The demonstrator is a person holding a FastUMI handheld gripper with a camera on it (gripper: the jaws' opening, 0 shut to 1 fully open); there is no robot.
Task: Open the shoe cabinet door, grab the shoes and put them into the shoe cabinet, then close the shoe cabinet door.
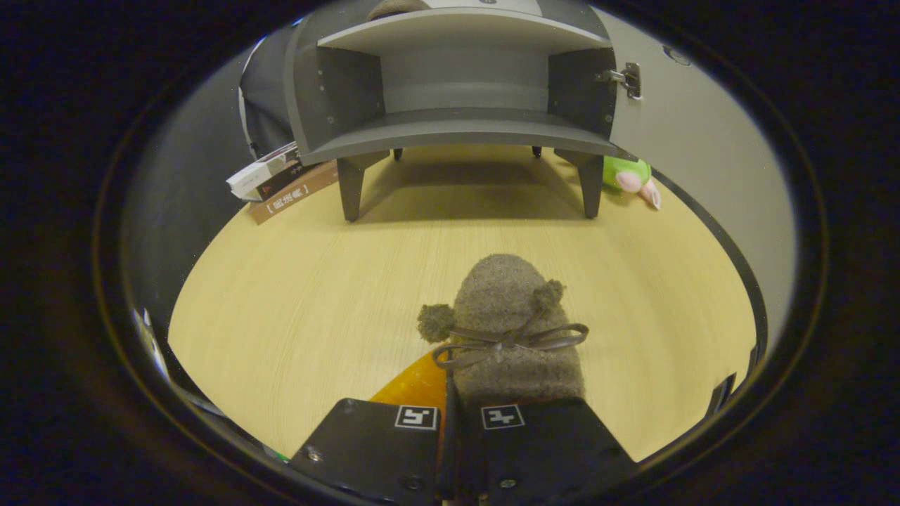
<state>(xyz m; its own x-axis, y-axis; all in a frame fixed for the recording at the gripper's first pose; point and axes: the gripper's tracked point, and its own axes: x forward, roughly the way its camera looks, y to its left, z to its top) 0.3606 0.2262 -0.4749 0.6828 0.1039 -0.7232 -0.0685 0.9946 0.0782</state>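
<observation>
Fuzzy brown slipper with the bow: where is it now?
The fuzzy brown slipper juts forward from the closed gripper, toe toward the open grey shoe cabinet across the wooden tabletop.

Brown book (293, 192) beside cabinet leg: bracketed light characters on spine, too small to read. Square black-and-white coded markers on both gripper fingers (420, 417); no words or numbers. Nothing else legible.

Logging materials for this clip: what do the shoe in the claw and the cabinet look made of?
Shoe: fuzzy grey-brown knit or felt, matte, with pom-poms and a smooth bow, likely leatherette. The claw looks shut on its rear edge. Cabinet: grey laminated board, matte, judging by flat panels, screw holes and a metal hinge.
</observation>
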